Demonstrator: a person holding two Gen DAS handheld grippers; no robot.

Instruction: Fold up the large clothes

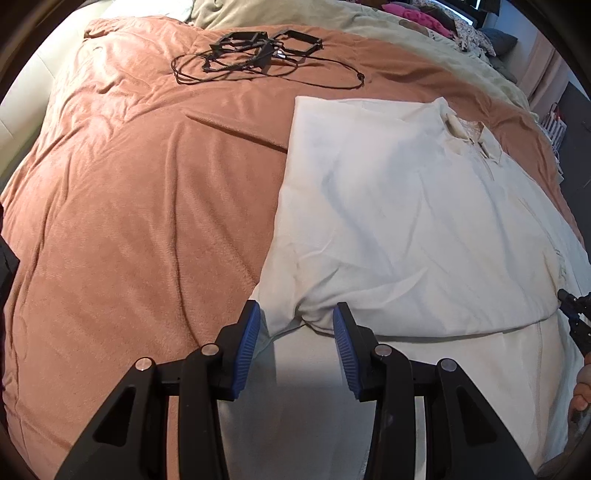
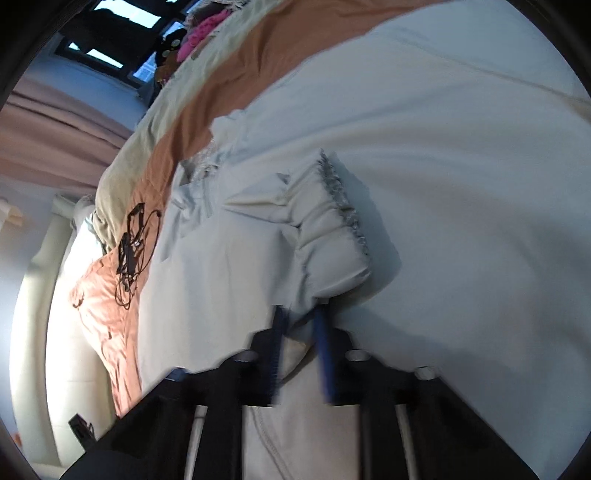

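Observation:
A large white shirt (image 1: 406, 229) with a buttoned collar lies partly folded on the orange bedspread (image 1: 129, 203). My left gripper (image 1: 297, 314) is open, its blue pads on either side of a bunched fold at the shirt's near edge. In the right wrist view my right gripper (image 2: 301, 317) is nearly closed on white cloth of the shirt (image 2: 369, 129), just below a gathered sleeve cuff (image 2: 332, 221) with a frilled edge. That view is blurred. The right gripper's tip also shows at the right edge of the left wrist view (image 1: 576, 314).
A tangle of black cord and frames (image 1: 258, 51) lies at the far side of the bed, and shows in the right wrist view (image 2: 135, 240). A beige blanket (image 1: 295, 14) and pink clothes (image 1: 417, 14) lie beyond. The bed edge and floor are at the right.

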